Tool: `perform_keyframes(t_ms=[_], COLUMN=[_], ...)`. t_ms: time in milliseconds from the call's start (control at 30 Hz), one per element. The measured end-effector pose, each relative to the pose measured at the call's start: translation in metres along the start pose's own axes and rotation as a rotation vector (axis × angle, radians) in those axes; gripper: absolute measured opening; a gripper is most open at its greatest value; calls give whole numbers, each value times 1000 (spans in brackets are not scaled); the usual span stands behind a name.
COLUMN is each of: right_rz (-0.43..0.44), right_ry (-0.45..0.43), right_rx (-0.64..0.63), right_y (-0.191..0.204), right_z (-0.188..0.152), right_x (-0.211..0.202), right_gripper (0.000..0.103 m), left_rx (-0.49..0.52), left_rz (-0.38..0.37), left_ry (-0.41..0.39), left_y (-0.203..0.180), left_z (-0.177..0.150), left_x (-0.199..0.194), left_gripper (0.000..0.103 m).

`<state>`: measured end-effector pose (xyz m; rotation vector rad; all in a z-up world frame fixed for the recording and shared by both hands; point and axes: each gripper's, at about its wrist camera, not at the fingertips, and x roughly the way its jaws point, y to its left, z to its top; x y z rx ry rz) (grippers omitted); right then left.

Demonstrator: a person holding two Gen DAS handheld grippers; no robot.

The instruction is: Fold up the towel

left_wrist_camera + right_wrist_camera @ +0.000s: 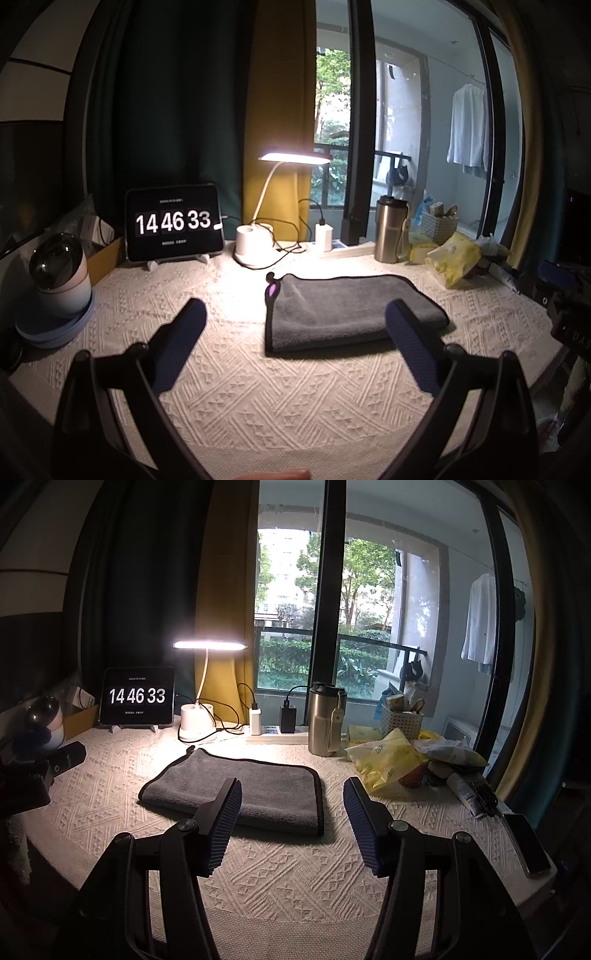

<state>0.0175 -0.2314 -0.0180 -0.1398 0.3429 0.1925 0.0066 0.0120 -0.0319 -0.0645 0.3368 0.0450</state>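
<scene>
A grey towel (343,312) with a dark hem lies folded in a flat rectangle on the cream woven tablecloth (240,387). It also shows in the right wrist view (240,794). My left gripper (295,314) is open and empty, raised above the cloth in front of the towel's near left edge. My right gripper (291,786) is open and empty, in front of the towel's near right corner. Neither gripper touches the towel. The left gripper's body (40,771) shows at the left edge of the right wrist view.
Along the back stand a tablet clock (173,221), a lit desk lamp (255,243), a power strip with chargers (277,731) and a steel tumbler (327,720). Yellow packets (384,760), a basket (400,720), a tube and a phone (524,845) crowd the right. A cup on a blue plate (61,280) stands left.
</scene>
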Motion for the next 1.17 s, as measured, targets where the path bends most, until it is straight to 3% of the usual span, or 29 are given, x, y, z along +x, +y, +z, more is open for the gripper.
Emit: perform_keyframes(t_ms=[967, 1167], right_rz=[2, 16], right_ry=[5, 24], right_rx=[4, 16], right_y=[1, 0], right_z=[-1, -5], right_x=[3, 13], right_gripper=[61, 61], left_rx=[-6, -18], left_rz=[-9, -21], left_ry=[-7, 30], left_y=[-4, -3], left_z=[6, 5], left_x=[1, 16], left_gripper=[98, 98])
